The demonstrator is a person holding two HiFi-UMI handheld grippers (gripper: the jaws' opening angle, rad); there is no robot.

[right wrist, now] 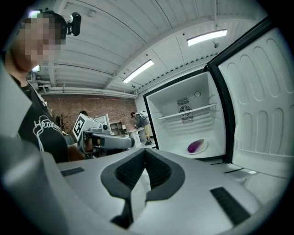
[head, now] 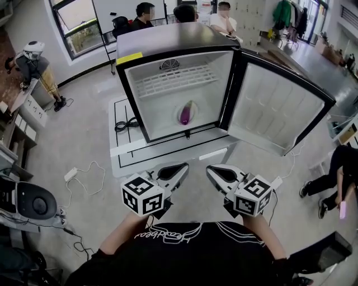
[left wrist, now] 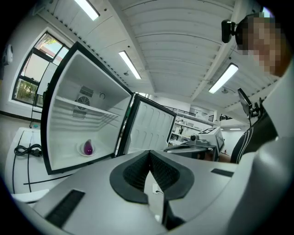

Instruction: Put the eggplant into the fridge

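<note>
The fingers of the left gripper (head: 182, 167) and right gripper (head: 211, 169) are clenched, empty. The eggplant (head: 185, 114) could be jolted if the door (head: 274, 106) is slammed.

White table (head: 130, 149) w/ black line markings; coiled black cable (head: 126, 124) on its left part. Corded white power strip (head: 70, 174) on floor, left of table. Three people (head: 144, 13) at back, near window (head: 78, 25). Another person (head: 335, 170) in black, low at right edge. Clothes (head: 284, 14) hang back right.
</note>
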